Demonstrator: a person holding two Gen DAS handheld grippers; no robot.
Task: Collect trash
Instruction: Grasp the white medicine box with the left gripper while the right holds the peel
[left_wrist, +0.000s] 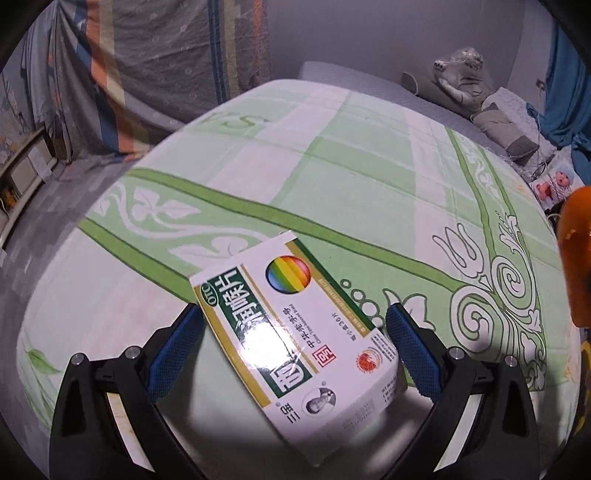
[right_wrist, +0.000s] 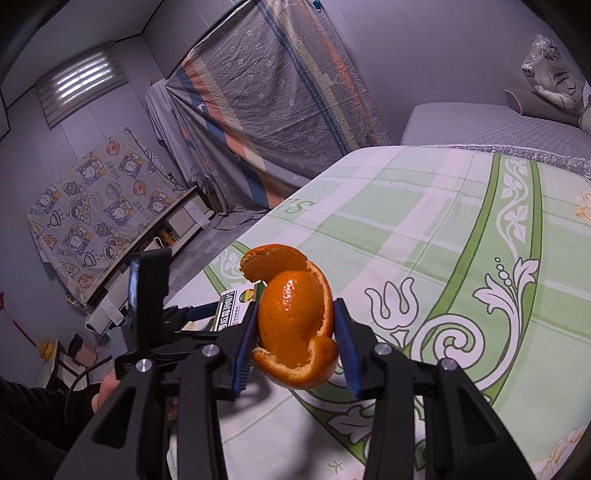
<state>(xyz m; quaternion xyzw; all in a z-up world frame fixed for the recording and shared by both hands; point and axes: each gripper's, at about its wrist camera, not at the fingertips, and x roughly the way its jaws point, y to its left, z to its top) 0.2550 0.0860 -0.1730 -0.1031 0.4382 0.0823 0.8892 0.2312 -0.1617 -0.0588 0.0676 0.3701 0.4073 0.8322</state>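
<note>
- The right gripper (right_wrist: 295, 332) is clenched on a curled orange peel (right_wrist: 295, 325); both blue pads (right_wrist: 243, 354) press its sides, and the peel hangs above the green-patterned cloth (right_wrist: 461, 229).
- The left gripper (left_wrist: 293, 328) straddles a white and green medicine box (left_wrist: 295, 343). Its left pad (left_wrist: 173, 354) sits against the box's edge, while the right pad (left_wrist: 413, 354) stands just beside the box with a small gap, so the claw looks released rather than gripping.
- The box lies tilted between the fingers, over the cloth's near left part.
- In the right wrist view the left gripper (right_wrist: 192, 314) and box (right_wrist: 236, 306) show just left of the peel.
- Farther off, the cloth spreads flat over a bed.
- Beyond it a striped sheet (right_wrist: 277, 92) hangs against the wall, and a wrapped plush toy (left_wrist: 461, 77) sits at the far right.
</note>
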